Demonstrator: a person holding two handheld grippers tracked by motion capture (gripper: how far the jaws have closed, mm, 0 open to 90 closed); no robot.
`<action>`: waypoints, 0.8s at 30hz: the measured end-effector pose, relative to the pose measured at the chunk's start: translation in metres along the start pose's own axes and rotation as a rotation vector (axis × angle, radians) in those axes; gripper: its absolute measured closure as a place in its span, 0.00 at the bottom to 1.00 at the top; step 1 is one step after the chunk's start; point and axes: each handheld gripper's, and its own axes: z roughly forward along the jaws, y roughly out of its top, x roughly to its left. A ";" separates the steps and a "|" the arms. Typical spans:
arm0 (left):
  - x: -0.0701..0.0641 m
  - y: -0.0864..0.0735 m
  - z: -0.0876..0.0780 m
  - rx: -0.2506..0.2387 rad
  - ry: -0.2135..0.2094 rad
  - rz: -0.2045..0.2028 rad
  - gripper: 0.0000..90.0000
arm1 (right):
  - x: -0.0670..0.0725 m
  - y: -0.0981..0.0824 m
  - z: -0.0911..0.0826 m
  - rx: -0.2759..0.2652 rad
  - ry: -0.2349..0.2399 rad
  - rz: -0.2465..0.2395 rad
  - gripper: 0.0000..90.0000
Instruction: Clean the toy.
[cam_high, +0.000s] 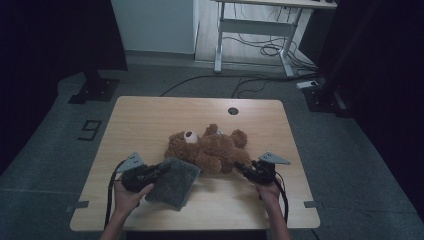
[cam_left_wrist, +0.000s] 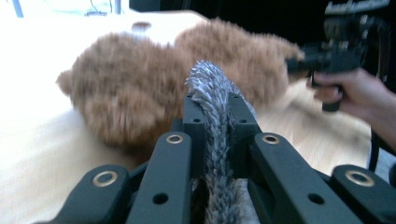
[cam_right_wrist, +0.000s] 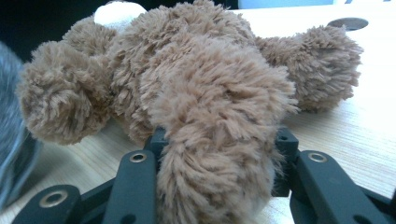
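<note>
A brown teddy bear (cam_high: 210, 147) lies on the wooden table (cam_high: 150, 120), its white muzzle turned up. In front of it, to the left, is a grey fuzzy cloth (cam_high: 175, 182). My left gripper (cam_high: 161, 169) is shut on the cloth's near edge, and the grey cloth (cam_left_wrist: 215, 140) stands pinched between the jaws, lifted off the table. My right gripper (cam_high: 242, 170) is shut on one of the bear's limbs; the brown limb (cam_right_wrist: 217, 154) fills the gap between its jaws. In the left gripper view the bear (cam_left_wrist: 140, 88) lies just behind the cloth, with the right gripper (cam_left_wrist: 299, 63) at the far right.
A round cable hole (cam_high: 233, 111) sits near the table's far edge. Beyond the table a white desk frame (cam_high: 255, 30) stands over loose cables on the floor. A dark stand base (cam_high: 92, 90) is at the far left.
</note>
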 end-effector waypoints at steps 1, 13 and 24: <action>-0.001 0.006 0.005 -0.018 0.001 0.003 0.90 | 0.000 0.000 0.000 -0.001 0.001 0.002 0.64; -0.005 0.051 0.098 0.059 0.087 0.048 0.90 | 0.000 -0.002 0.001 -0.001 0.004 0.002 0.64; 0.003 0.031 0.098 0.106 0.175 0.075 0.90 | -0.003 -0.005 0.000 0.021 -0.004 0.011 0.64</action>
